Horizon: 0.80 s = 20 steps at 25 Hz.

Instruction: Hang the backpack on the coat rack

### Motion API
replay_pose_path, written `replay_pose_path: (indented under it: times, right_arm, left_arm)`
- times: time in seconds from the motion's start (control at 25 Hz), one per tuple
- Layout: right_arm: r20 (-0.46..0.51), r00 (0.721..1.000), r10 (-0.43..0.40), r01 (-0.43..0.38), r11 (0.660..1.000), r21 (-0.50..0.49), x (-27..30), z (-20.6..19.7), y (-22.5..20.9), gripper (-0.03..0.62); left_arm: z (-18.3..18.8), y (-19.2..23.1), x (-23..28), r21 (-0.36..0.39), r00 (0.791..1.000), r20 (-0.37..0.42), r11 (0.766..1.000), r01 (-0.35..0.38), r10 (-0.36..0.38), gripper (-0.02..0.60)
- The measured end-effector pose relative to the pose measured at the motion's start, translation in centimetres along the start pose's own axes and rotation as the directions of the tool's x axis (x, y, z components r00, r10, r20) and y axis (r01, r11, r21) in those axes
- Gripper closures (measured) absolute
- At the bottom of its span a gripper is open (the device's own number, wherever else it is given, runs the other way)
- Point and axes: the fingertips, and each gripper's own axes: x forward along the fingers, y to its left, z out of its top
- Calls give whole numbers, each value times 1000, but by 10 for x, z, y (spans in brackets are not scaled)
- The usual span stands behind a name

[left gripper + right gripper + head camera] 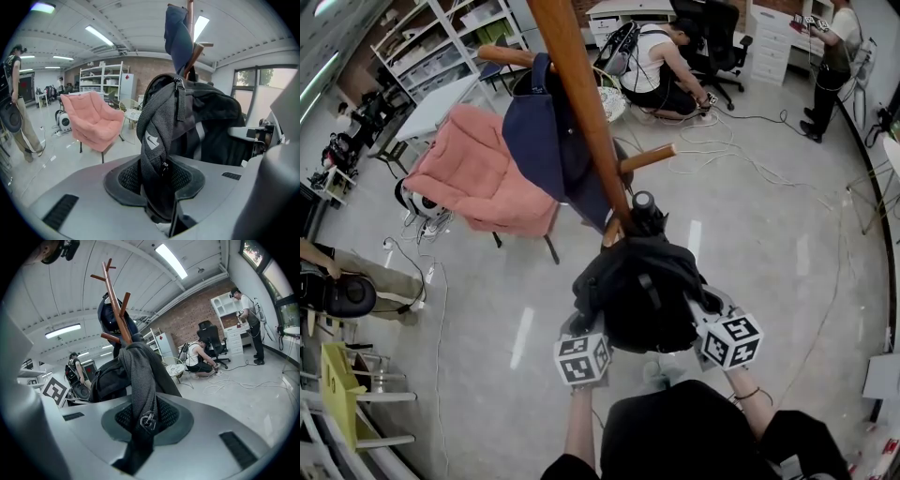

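Over glossy floor [478, 319], left claw [161, 187] and right claw [143, 427] each pinch the backpack [642, 291] by coat rack [581, 103].

A: What does the backpack look like?

B: The backpack [642, 291] is black, soft and bunched. It has mesh-textured fabric, a small white logo [151, 139], a pale grey stripe [200, 133] and a metal zip pull [146, 420]. It's raised and roughly upright.

A: Where is it against the coat rack?

B: The coat rack [581, 103] is a reddish-brown wooden pole [117, 305] with short pegs [649, 157] angled upward. The backpack's top sits right against the pole, just below 1 of the lower pegs. I can't tell whether any strap is over a peg.
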Motion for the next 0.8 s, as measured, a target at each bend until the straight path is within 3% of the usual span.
replay_pose_path:
  times: [0.48,0.8]
  right_arm:
    - [-28,1000,-3,2,999,-36,9,-6,-1,530]
    - [-56,997,58,-59,998,-21,9,-8,12,412]
  left_arm:
    - [3,8,16,12,998,49,999,-45,44,456]
    - [-5,9,15,-3,998,37,998,-55,55,369]
